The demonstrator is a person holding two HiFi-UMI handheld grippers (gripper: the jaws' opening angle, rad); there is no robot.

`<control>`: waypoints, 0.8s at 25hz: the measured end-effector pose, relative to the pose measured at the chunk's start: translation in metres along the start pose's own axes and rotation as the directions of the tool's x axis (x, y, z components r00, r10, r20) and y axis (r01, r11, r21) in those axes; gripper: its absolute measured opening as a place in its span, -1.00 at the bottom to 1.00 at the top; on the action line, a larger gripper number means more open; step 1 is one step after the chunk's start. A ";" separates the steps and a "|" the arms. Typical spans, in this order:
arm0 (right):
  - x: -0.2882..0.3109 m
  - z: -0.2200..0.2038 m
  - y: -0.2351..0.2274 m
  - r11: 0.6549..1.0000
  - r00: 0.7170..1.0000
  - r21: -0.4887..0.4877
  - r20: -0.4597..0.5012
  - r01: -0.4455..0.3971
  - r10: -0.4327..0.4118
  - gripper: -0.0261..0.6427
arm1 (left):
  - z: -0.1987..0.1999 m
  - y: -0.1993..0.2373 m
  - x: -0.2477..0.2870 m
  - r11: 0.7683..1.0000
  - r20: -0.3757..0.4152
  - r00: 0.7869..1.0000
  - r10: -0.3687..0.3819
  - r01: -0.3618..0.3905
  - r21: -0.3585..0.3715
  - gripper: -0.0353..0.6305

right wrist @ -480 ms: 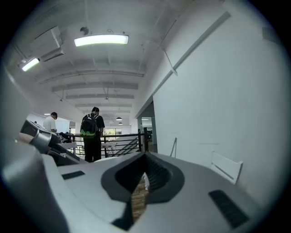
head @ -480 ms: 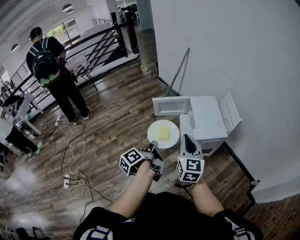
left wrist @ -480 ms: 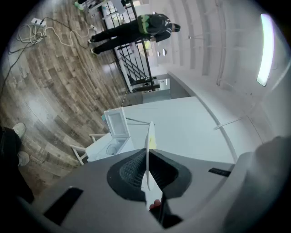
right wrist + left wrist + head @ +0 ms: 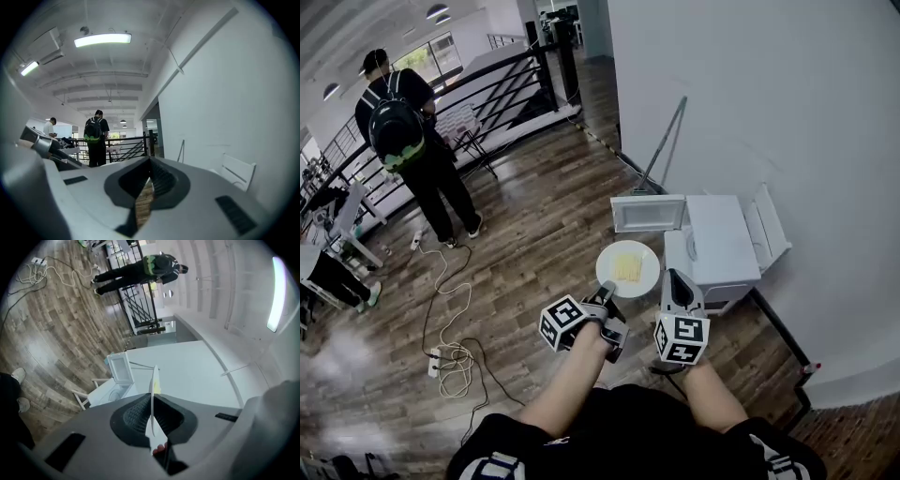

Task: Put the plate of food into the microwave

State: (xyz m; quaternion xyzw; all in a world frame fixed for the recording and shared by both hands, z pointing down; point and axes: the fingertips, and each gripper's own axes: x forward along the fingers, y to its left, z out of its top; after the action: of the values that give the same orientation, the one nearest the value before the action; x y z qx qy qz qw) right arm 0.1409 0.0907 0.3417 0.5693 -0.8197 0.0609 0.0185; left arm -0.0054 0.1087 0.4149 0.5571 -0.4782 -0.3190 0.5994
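Note:
A white plate [image 4: 628, 269] with yellow food on it hangs above the wooden floor, just left of a white microwave [image 4: 719, 246]. The microwave stands on the floor by the wall, its door [image 4: 648, 213] swung open to the left. My left gripper [image 4: 605, 296] is shut on the plate's near rim. In the left gripper view the plate [image 4: 152, 394] shows edge-on between the jaws, with the microwave [image 4: 112, 389] beyond. My right gripper [image 4: 675, 281] is right of the plate, shut and empty; the right gripper [image 4: 145, 197] view shows only a thin slit between its jaws.
A person with a backpack [image 4: 405, 131] stands at the far left by a black railing [image 4: 497, 80]. Cables and a power strip [image 4: 448, 354] lie on the floor at the left. A mop [image 4: 661, 142] leans on the white wall behind the microwave.
Almost nothing differs: the view has shifted slightly, and the plate stays in my left gripper's hold beside the microwave.

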 end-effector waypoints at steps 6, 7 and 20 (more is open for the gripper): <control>0.019 0.003 0.015 1.000 1.000 0.006 -0.001 -0.004 0.004 -0.89 | 0.017 -0.001 0.005 1.000 -0.017 1.000 -0.002 0.002 -0.011 -0.86; 0.022 0.004 0.020 1.000 1.000 0.004 0.000 -0.007 0.007 -0.89 | 0.021 -0.002 0.005 1.000 -0.019 1.000 -0.005 0.005 -0.010 -0.86; 0.062 0.001 0.076 1.000 1.000 -0.002 -0.017 0.000 0.000 -0.89 | 0.086 0.002 0.002 0.998 -0.043 0.998 -0.049 0.047 -0.030 -0.86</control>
State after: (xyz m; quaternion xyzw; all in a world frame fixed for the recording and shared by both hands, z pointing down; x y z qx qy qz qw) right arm 0.0481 0.0595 0.3414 0.5686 -0.8196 0.0647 0.0261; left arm -0.0845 0.0759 0.4106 0.5665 -0.4466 -0.3278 0.6100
